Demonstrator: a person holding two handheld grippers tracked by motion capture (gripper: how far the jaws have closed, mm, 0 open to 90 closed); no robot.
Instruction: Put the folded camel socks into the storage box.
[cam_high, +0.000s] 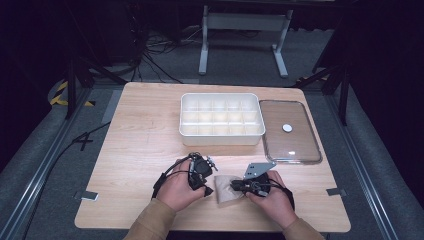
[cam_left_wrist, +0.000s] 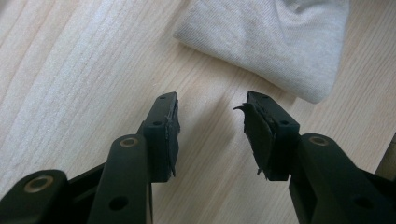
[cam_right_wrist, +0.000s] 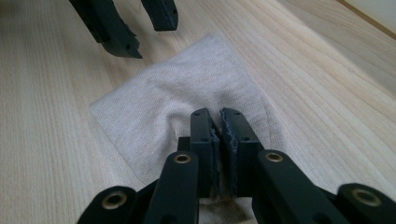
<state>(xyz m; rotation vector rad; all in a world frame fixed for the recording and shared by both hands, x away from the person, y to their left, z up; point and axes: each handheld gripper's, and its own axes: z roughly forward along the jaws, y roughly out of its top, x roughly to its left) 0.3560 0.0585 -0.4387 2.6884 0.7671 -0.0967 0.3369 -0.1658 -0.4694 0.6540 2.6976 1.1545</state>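
Note:
A small beige folded cloth lies on the wooden table near its front edge, between the two hands. My right gripper comes at it from the right and is shut on a raised fold of the cloth; in the right gripper view its jaws pinch the fabric with almost no gap. My left gripper is just left of the cloth. In the left gripper view its jaws stand apart over bare wood with nothing between them, the cloth just beyond the tips. The left gripper also shows past the cloth's far corner.
A white tray divided into several compartments stands at the middle back of the table. To its right lies a clear lid with a white knob. Bare wood stretches to the left of the hands. Dark floor and cables surround the table.

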